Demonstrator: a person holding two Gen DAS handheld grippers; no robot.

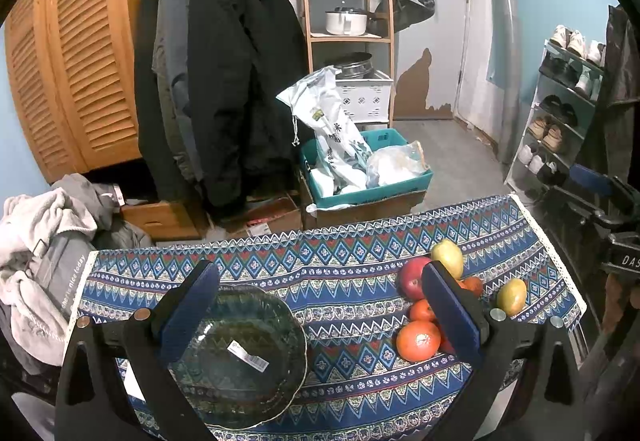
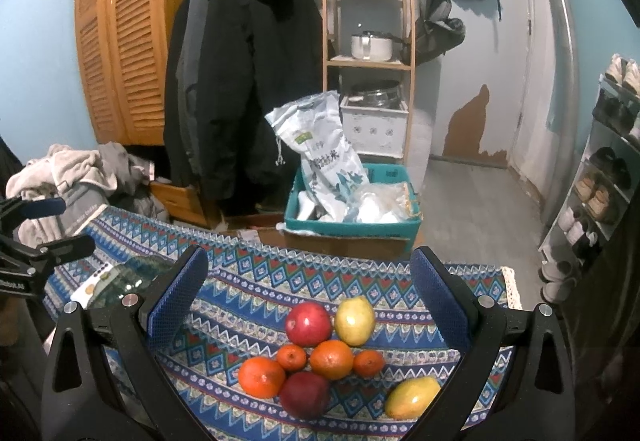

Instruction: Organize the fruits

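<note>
Right wrist: fruits (image 2: 320, 357) between spread tool (image 2: 308, 305) fingers.

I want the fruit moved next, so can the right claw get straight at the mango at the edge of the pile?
Probably yes. The right claw is open above the fruit, and the mango lies apart from the pile on the tablecloth, nothing covering it.
</note>
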